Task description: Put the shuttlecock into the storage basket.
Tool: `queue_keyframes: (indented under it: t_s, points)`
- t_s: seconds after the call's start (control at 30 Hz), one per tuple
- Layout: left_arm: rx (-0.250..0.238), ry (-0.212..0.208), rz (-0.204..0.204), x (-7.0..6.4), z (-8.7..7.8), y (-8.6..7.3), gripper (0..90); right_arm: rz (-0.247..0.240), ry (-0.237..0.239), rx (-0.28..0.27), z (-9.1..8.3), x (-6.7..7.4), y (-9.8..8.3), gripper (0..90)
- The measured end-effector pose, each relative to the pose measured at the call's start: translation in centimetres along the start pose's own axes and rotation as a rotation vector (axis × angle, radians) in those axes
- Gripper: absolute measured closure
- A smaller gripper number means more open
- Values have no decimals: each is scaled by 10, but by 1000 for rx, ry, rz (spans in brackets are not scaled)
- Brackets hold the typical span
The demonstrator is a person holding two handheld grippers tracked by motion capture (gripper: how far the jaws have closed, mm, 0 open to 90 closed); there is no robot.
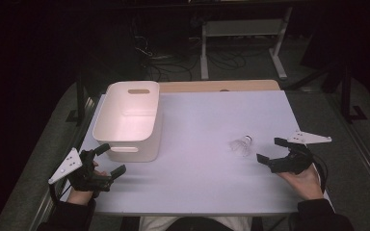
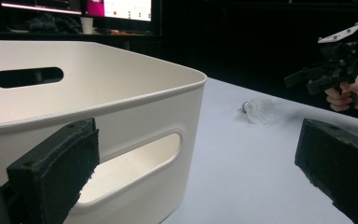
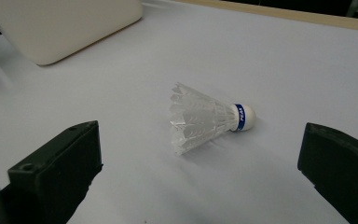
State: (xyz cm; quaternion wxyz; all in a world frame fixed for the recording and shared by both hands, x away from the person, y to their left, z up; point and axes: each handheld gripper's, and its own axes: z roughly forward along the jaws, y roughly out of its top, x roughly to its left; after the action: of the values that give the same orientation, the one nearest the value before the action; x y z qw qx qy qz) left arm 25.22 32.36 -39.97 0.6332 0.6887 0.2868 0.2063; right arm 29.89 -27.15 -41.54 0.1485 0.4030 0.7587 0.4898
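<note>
Right tongs (image 1: 271, 150) sit spread wide, nothing between the jaws, aimed straight at the white feathered shuttlecock with its blue-banded cork tip (image 1: 241, 145). Taking that shuttlecock as our landmark: it lies on its side on the pale lavender surface (image 1: 207, 183), alone, and the right tongs hover just beside it on the person's right, low and level. From the right gripper view the shuttlecock (image 3: 208, 117) lies framed between the two black jaws but a little beyond them, skirt toward the left jaw, cork toward the right one. That looks like a line-up for a pinch across the skirt or the cork, though no contact is made yet.

Well apart from the shuttlecock, on its left, stands the white rectangular plastic bin with cut-out handles (image 1: 129, 120), open side up and, as far as the high view shows, with nothing in it. My read: that is where the shuttlecock is headed. Left tongs (image 1: 111, 159) wait just beside the bin's near wall, also spread, gripping nothing; in the left gripper view the bin (image 2: 121, 98) looms up close past the left-hand jaw, and the shuttlecock (image 2: 257, 109) is a small shape farther off. Likely they are parked there to steady the bin, or simply kept out of the way.
</note>
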Motion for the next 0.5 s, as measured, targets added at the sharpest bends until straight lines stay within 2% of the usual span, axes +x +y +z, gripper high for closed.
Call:
queue_keyframes:
  t_s: [0.5]
  points:
    - [1,-2,3,0,0,0,0,-22,1,5,0,3,1,0]
